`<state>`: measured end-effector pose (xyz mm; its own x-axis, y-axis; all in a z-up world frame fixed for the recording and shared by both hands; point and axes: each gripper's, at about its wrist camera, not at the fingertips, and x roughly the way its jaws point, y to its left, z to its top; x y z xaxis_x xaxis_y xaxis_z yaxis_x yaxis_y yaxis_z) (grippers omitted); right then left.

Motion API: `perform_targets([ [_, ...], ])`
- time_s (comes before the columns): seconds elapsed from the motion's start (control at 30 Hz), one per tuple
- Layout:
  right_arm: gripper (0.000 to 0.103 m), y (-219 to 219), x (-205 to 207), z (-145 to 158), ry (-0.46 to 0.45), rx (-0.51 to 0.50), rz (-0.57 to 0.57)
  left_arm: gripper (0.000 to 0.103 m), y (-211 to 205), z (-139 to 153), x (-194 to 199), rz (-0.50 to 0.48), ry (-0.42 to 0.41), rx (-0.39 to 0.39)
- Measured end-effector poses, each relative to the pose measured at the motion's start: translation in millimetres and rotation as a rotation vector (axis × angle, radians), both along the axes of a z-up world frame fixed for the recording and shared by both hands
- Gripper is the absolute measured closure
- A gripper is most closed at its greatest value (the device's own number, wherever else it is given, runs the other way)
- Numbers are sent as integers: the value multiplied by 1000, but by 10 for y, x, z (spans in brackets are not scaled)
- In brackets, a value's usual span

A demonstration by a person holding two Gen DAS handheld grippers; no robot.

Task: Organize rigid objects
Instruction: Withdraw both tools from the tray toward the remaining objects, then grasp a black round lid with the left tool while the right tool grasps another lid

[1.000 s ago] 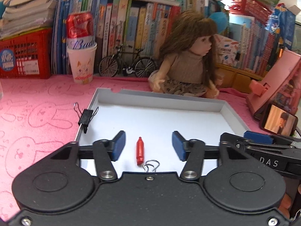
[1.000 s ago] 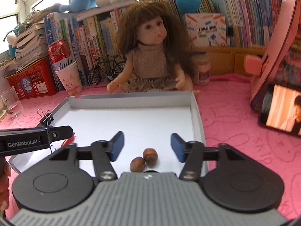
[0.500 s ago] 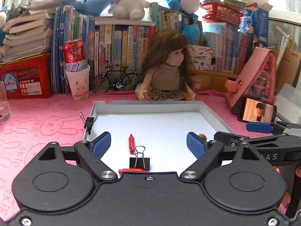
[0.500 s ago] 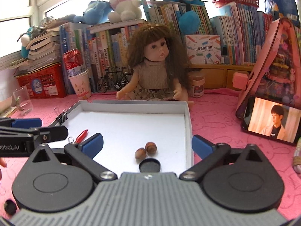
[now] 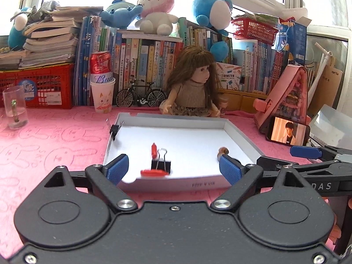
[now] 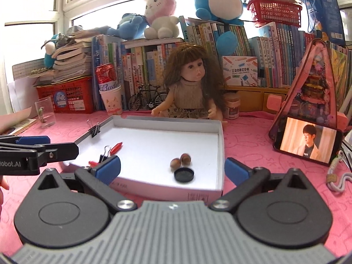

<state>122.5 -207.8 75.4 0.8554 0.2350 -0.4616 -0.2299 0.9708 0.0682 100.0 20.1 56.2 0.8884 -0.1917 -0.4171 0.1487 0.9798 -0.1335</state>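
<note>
Along the near edge of the white tray, both the left gripper and the right gripper hang with jaws spread wide and nothing between them. Sorting by kind seems intended: a black binder clip and two red caps sit toward the near left corner, while two hazelnuts and a black lid cluster near the right wall.
</note>
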Motion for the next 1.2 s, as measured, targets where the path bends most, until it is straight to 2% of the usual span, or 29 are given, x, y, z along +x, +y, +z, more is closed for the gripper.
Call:
perform_targets([
  [0.27, 0, 42, -368, -147, -5, -36, 30, 14, 31, -139, -431, -7, -33, 40],
  [0.47, 0, 65, -565, -291, 11, 0, 41, 14, -6, -279, -689, -8, -38, 94],
  [0.6, 0, 82, -714, -398, -18, -1, 18, 14, -23, -394, -810, 7, -37, 123],
  [0.73, 0, 81, -818, -415, -44, 4, -10, 14, 6, -484, -848, 33, -9, 104],
  [1.2, 0, 85, -892, -548, 17, 21, -1, 16, 142, -638, -885, 105, 33, 86],
])
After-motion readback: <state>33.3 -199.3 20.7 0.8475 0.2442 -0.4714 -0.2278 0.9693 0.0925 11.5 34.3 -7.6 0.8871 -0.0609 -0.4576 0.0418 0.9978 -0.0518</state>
